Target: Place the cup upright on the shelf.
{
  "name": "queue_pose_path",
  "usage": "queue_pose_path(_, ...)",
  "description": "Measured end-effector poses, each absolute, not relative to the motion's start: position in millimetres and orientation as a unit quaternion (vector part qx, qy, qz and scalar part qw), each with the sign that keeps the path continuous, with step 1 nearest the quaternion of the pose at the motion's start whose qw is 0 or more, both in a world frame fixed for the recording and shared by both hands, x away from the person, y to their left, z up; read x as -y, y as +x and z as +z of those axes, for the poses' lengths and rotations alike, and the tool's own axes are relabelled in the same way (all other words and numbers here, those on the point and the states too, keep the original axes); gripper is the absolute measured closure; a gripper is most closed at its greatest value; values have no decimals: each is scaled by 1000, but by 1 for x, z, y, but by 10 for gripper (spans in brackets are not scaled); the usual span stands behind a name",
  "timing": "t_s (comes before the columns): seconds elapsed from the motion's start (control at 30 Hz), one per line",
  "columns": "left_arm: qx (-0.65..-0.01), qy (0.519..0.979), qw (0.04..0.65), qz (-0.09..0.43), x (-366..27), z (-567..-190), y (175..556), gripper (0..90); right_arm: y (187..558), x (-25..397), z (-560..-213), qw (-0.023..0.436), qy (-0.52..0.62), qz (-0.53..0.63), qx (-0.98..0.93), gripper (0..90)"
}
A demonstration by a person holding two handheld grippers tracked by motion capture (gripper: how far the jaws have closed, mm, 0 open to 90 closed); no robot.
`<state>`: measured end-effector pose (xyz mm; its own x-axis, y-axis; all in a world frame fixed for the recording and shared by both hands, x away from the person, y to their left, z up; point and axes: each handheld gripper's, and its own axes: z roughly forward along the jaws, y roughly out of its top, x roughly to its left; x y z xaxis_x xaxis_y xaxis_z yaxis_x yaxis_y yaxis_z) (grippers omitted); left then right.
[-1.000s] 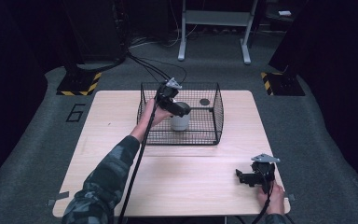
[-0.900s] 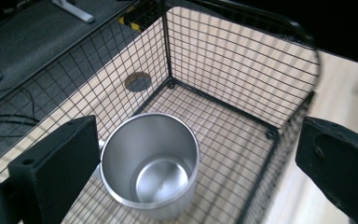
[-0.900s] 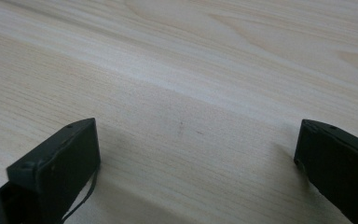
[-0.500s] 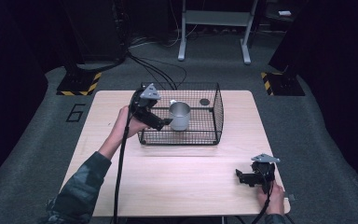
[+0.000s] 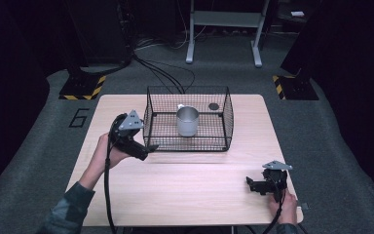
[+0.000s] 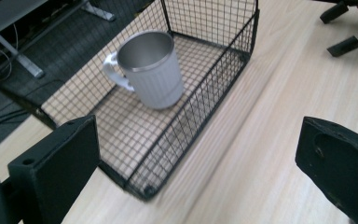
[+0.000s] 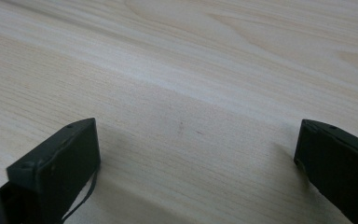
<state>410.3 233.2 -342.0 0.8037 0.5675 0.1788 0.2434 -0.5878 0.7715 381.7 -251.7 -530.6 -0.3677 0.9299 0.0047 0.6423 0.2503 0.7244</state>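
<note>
so we've got a light wooden table on a dark carpeted floor, and sitting toward its far side is a black wire basket, open at the top. inside it stands a grey metal mug, upright on the basket floor, roughly in the middle, handle turned to the far side. in the left gripper view the mug shows a shiny inside and a pale handle, seen over the basket wall.

over on the left, the left gripper hangs just outside the basket's left end, near its front corner, held in the person's left hand, cable trailing down toward the table edge. its jaws are spread wide apart with nothing between them, just table and basket corner in the gap.

down at the near right corner, the right gripper sits low over the table, the right hand behind it, well apart from the basket. its own view shows both jaws wide apart too, bare wood between them, and they look to be resting on or just above the surface.
</note>
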Motion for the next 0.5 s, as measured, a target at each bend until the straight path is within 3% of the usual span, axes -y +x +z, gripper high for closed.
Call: queue_pose_path(0.5,-335,846,362,204,-299,-424,363,0,382,252,-531,220,517,327,-759,0)
